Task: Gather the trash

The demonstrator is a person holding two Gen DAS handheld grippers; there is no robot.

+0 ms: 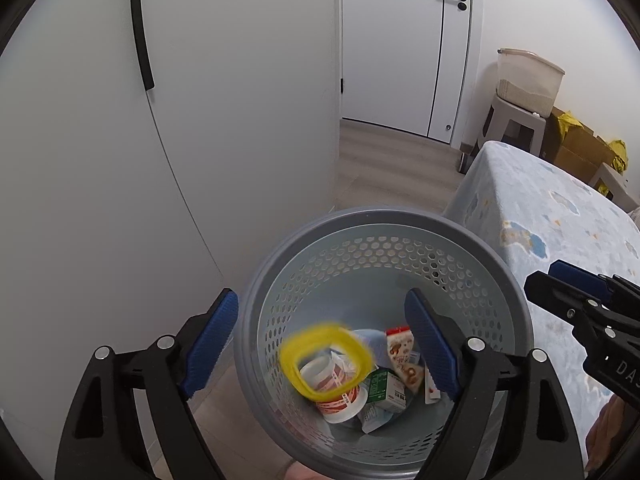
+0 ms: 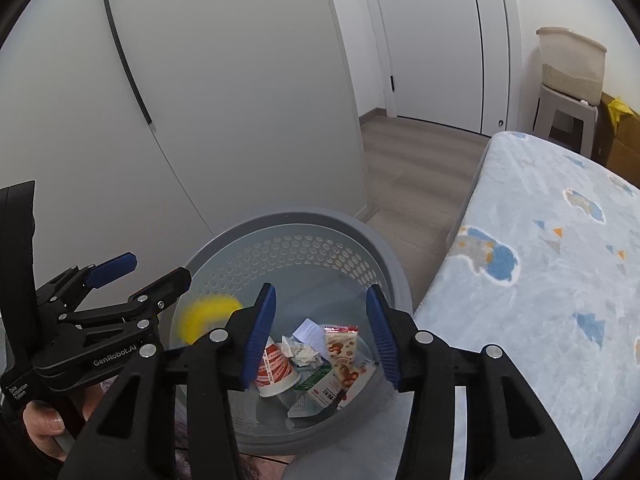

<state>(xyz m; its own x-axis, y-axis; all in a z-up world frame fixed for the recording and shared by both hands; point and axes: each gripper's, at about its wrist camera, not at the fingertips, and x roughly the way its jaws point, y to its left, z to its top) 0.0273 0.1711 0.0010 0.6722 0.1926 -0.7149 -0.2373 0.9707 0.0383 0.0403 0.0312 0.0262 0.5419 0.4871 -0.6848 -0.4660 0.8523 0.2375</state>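
Note:
A grey perforated trash basket (image 1: pixel 384 220) stands on the floor, also in the right wrist view (image 2: pixel 296 220). A blurred yellow ring-shaped item (image 1: pixel 326 358) is in mid-air inside the basket, apart from any finger; it shows as a yellow smear in the right wrist view (image 2: pixel 208 314). Below it lie a red-and-white cup (image 1: pixel 340 396), a green carton (image 1: pixel 386 390) and a snack wrapper (image 2: pixel 342 350). My left gripper (image 1: pixel 320 348) is open and empty above the basket. My right gripper (image 2: pixel 322 334) is open and empty over the basket too.
A bed with a light blue patterned blanket (image 2: pixel 552 280) lies right of the basket. A white wardrobe (image 1: pixel 160 120) is on the left. A door (image 1: pixel 400 40), a grey stool with a bin (image 1: pixel 520 112) and cardboard boxes (image 1: pixel 580 148) are beyond.

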